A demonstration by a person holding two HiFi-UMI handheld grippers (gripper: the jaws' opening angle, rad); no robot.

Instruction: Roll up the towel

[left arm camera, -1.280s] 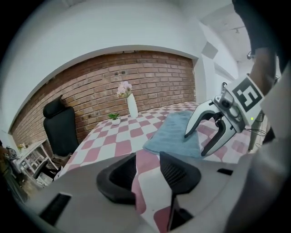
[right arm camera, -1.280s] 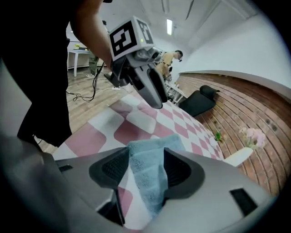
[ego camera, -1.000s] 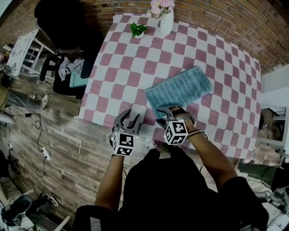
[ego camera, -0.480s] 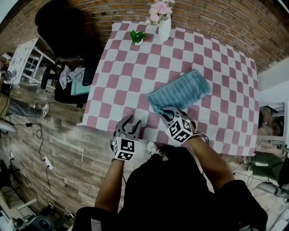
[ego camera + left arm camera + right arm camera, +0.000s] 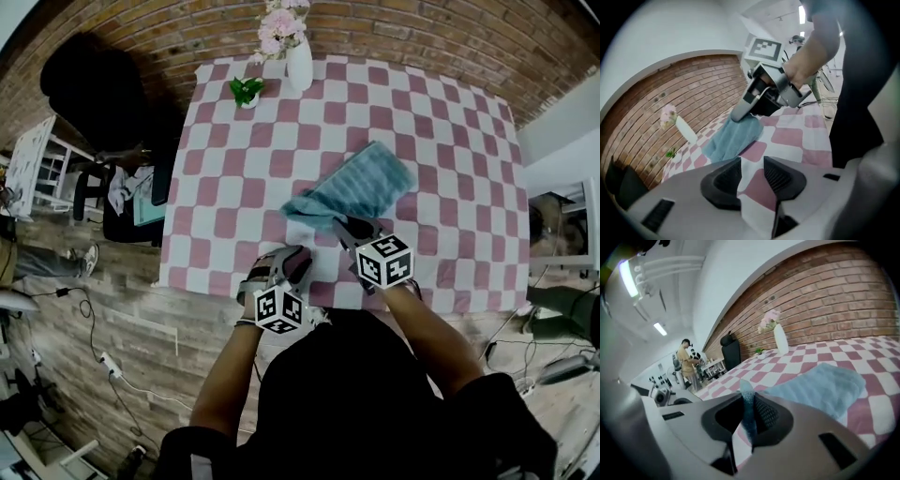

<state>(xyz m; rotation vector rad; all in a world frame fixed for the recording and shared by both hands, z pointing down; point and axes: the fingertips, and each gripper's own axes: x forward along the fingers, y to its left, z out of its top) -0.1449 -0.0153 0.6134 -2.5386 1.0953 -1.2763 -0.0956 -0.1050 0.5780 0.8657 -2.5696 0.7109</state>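
Since a second ago, the right hand-held gripper [image 5: 345,228] has been closing its jaws. It has lifted the near corner of the blue-green fluffy towel [image 5: 361,187] off the desk [image 5: 450,141], which wears a pink and white checked cloth. Before, the towel lay flat. Now its near end is bunched up and raised.

In the right gripper view, the jaws are squeezed tight on a thin fold of the towel, and the rest of the towel spreads out behind them.

The left hand-held gripper [image 5: 286,262] has slid closer to the right one. Its jaws are a little way apart and grip nothing. Only the checked cloth shows through the gap.

The tall white vase with pink flowers [image 5: 299,64] stands at the far edge of the desk. The towel is well away from the vase, on the person's side of it and a bit to its right. The left hand-held gripper is farther from the vase, at the desk's near edge.
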